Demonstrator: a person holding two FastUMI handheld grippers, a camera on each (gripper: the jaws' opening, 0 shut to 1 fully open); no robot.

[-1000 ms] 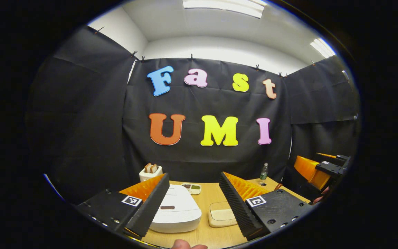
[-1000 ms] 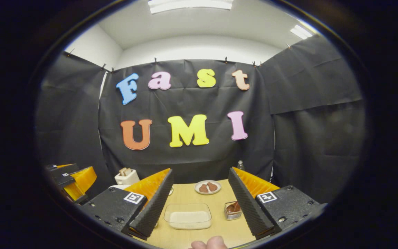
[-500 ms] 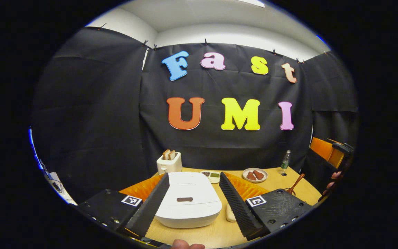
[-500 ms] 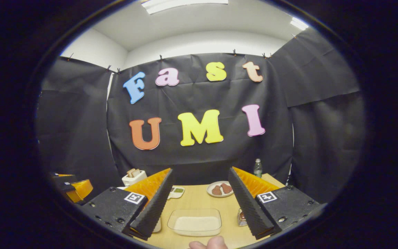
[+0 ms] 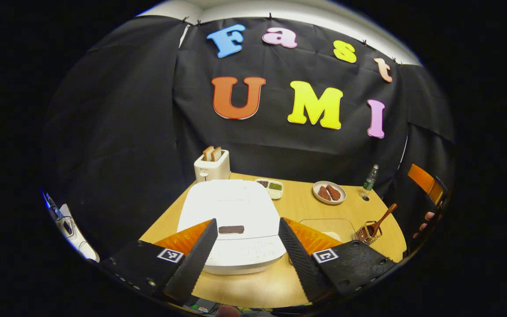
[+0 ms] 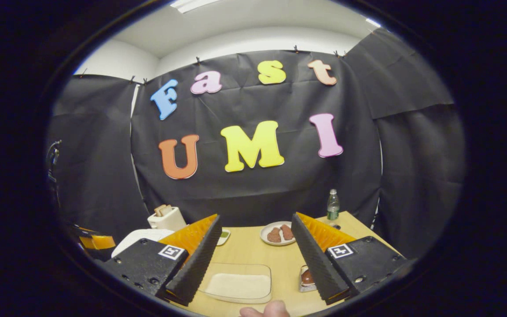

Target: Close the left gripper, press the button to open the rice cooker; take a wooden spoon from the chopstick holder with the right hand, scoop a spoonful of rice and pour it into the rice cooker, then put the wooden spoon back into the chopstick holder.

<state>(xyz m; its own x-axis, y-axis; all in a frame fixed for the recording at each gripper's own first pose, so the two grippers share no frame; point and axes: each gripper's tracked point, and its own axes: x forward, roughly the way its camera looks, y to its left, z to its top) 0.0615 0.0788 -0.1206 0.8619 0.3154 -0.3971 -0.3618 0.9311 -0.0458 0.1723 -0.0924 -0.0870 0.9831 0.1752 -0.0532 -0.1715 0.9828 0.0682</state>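
Observation:
The white rice cooker stands with its lid down, a dark button on the lid's front. My left gripper hovers open above its front edge, one finger on each side of the button. Right of the cooker lies a clear container of rice, then a wire chopstick holder with the wooden spoon leaning in it. My right gripper is open and holds nothing, above the rice container. Its right finger half hides the chopstick holder. The rice cooker lies to its left.
A toaster with bread stands at the back left of the wooden table. Behind the cooker are a small divided dish, a plate of brown food and a bottle. A thumb shows low down.
The left gripper has risen and tipped down over the rice cooker, so the button now lies between its fingers. The right gripper drifted slightly over the rice container. Both stay open.

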